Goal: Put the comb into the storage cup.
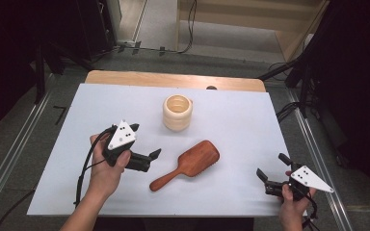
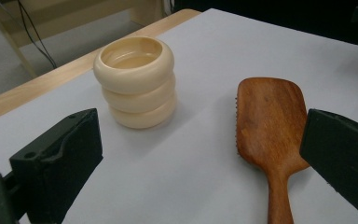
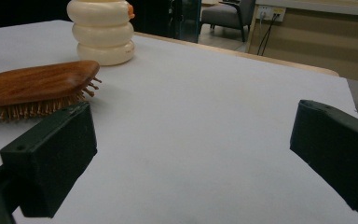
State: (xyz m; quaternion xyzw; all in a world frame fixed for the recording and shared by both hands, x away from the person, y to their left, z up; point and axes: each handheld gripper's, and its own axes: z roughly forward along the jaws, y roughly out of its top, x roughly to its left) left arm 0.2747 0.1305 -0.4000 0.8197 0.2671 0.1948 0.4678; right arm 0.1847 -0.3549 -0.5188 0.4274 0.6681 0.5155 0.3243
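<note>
One empty cream holder [image 1: 177, 112], upright

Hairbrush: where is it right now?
In the high view the wooden hairbrush lies bristles-down mid-table, just in front of the cream ribbed cup, between the two grippers and nearer the left gripper.

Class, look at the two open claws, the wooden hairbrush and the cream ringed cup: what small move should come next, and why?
Probably the left claw should ease forward and down over the hairbrush handle. Its jaws stand open and empty, aimed at the brush, which lies bristles down, close by. The right claw is also open but farther off. The cup stands upright behind.
</note>
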